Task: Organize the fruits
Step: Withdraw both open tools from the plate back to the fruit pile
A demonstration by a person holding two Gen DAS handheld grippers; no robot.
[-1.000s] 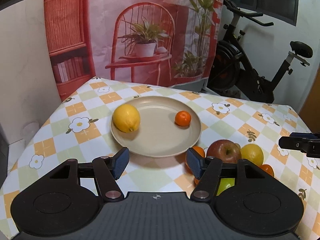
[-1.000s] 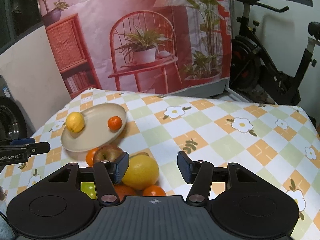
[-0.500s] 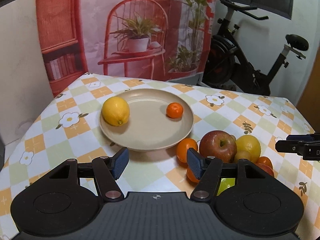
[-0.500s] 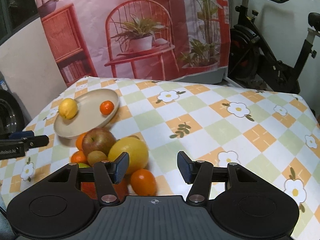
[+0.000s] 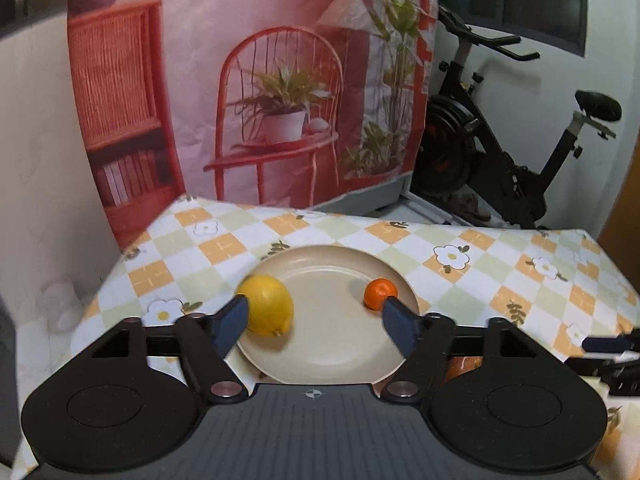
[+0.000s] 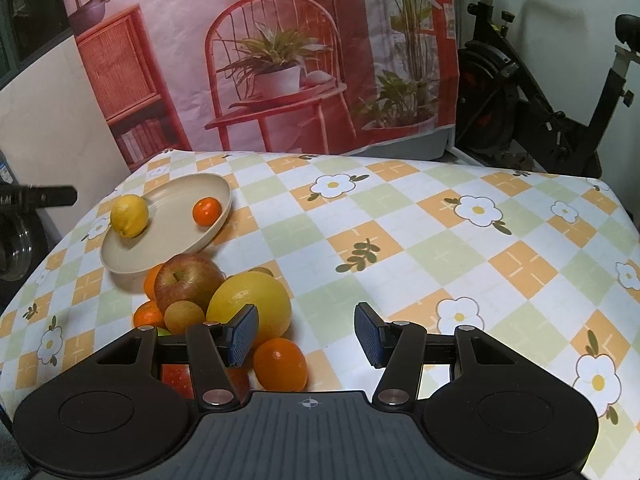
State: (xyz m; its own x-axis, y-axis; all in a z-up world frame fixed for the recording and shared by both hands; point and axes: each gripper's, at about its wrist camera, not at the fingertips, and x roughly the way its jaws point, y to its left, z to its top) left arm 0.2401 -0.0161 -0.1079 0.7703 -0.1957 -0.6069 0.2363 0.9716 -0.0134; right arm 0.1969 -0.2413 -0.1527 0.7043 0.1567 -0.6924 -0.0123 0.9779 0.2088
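A beige plate (image 5: 332, 360) holds a lemon (image 5: 266, 304) at its left and a small mandarin (image 5: 380, 294) at its right. My left gripper (image 5: 314, 312) hangs over the plate's near side; its jaws are opening and nothing is between them. In the right wrist view the same plate (image 6: 120, 264) sits at the far left. A pile in front of it has a red apple (image 6: 188, 280), a large lemon (image 6: 250, 304), a brown kiwi (image 6: 184, 317) and an orange (image 6: 280, 364). My right gripper (image 6: 306, 330) is open and empty, its left finger just in front of the large lemon.
The table has a checkered flower cloth (image 6: 400, 240), bare on the right half. A printed backdrop (image 5: 260, 100) hangs behind the far edge, with an exercise bike (image 5: 500, 168) at the back right. The left gripper's tip (image 6: 44, 196) shows at the left edge.
The left gripper has risen and moved over the plate, and its jaws have spread wider. The fruit pile has slid out of its view. The right gripper sank slightly toward the pile.
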